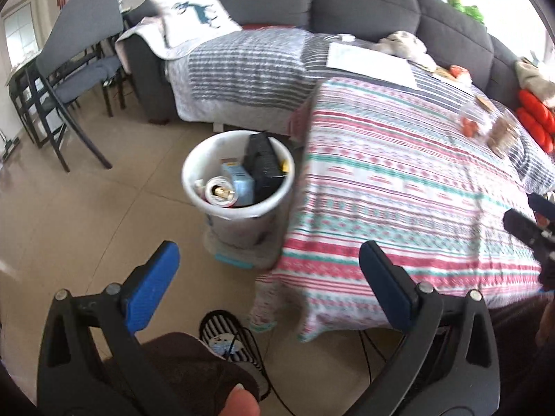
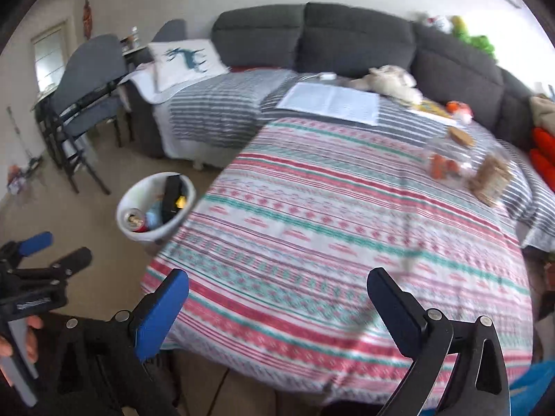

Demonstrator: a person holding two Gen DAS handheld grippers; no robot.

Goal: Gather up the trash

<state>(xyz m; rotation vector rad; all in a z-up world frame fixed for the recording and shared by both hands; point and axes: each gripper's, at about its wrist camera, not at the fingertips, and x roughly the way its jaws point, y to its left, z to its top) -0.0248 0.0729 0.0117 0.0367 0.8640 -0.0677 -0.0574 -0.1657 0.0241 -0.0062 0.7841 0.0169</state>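
A: What is hard to read here?

B: Both views are smeared by blur. The clear packets on the far right of the patterned cover show orange and brown contents, but I cannot tell what they are. In the white bin a long black box hides much of what lies behind it.

A: Where is the bin relative to the tools?

B: It stands on the floor just beside the left edge of the cover. From the left tool it lies ahead, slightly left of centre. From the right tool it sits well off to the left, while the cover fills the space ahead.

A: And the tools themselves?

B: Both have their blue pads spread wide apart, holding nothing.

A: How does the trash lie?

B: The black box leans upright against the bin's far wall, long axis running up and away. A can lies tipped, its open end facing the camera. The packets are well apart from both tools, near the grey sofa.
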